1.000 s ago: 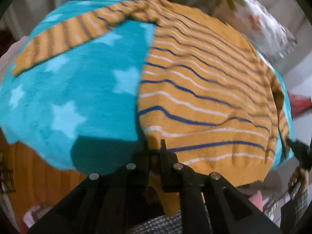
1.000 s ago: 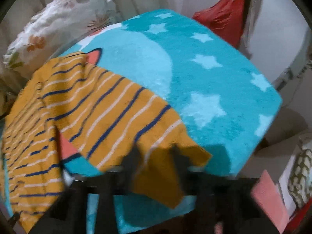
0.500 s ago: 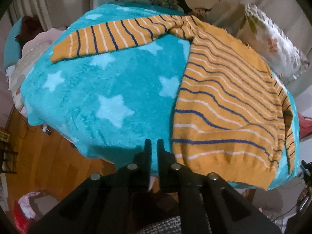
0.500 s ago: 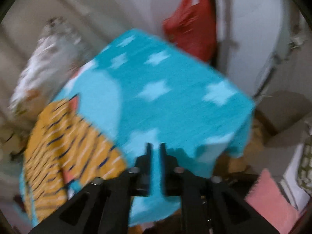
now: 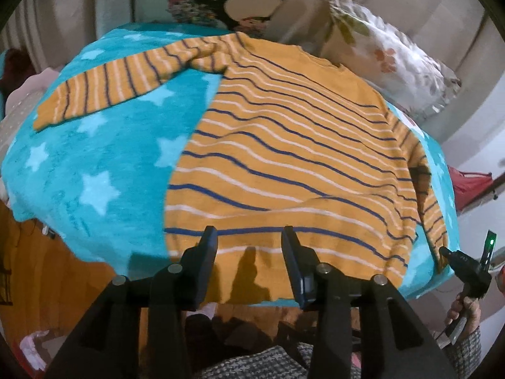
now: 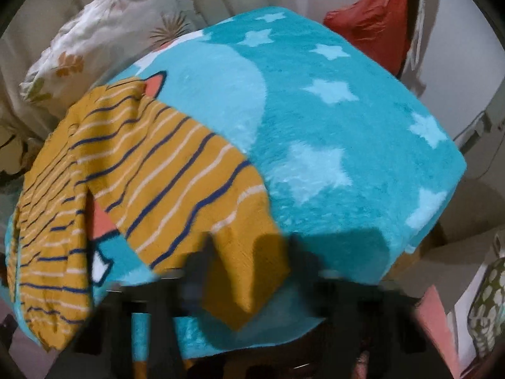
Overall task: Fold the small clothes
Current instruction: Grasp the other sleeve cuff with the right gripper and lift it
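A teal star blanket (image 5: 94, 158) covers the surface; a floral pillow (image 5: 388, 57) lies beyond. The striped sweater (image 5: 284, 158) lies flat ahead of the left hand-held gripper (image 5: 249, 240), whose jaws have just been opening, empty. The right hand-held gripper (image 6: 252, 252), blurred, has been closing around the sleeve (image 6: 176, 189).

Sweater (image 5: 300, 158): lies flat on the blanket (image 5: 94, 164), body toward its right side, hem at the near edge. One sleeve (image 5: 120, 91) stretches across the far left part; the other sleeve (image 6: 189, 195) reaches the near edge on the right. Pillow (image 5: 388, 60): behind the far right corner.
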Demonstrator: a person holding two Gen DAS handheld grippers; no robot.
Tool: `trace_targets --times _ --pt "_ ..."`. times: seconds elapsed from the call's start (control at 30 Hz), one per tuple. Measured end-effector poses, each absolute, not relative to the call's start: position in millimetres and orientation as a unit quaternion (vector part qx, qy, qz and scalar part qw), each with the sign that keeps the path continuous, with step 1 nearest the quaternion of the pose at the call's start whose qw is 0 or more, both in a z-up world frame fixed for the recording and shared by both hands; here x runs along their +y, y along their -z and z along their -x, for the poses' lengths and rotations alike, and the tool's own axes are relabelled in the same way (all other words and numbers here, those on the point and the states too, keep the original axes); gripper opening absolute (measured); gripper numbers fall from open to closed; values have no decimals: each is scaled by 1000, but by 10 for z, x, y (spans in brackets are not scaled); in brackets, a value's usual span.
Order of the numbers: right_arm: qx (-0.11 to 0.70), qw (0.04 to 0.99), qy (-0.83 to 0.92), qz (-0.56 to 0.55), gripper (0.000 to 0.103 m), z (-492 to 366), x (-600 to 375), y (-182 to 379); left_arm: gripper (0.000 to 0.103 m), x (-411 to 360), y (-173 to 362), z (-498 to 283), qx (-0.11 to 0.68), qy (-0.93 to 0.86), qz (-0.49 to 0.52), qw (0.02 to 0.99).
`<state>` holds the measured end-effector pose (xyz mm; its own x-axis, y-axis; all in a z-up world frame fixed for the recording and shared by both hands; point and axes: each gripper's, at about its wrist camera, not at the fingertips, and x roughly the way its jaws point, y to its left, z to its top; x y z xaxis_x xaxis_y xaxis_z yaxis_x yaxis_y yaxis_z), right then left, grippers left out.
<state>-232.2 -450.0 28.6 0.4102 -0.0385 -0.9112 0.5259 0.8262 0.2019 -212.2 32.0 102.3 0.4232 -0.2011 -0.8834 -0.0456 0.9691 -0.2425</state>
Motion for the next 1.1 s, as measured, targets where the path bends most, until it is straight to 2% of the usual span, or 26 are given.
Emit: trace_targets --times 0.17,0.43,0.57,0.83,1.1 --pt "483 817 167 -269 12 2382 -4735 -491 42 283 -1055 2120 531 49 119 838" --pt "429 804 282 -299 12 2328 -5704 -879 44 442 -1090 2087 520 49 131 843" --pt "426 814 265 -294 12 2041 -5557 -1130 46 629 -1100 2018 514 51 144 844" --pt "447 854 121 -237 12 932 -3960 -1450 46 1097 -1079 1646 509 59 138 848" --pt "492 850 -46 -185 11 -313 -1765 -1174 50 1729 -1052 1444 507 47 125 851"
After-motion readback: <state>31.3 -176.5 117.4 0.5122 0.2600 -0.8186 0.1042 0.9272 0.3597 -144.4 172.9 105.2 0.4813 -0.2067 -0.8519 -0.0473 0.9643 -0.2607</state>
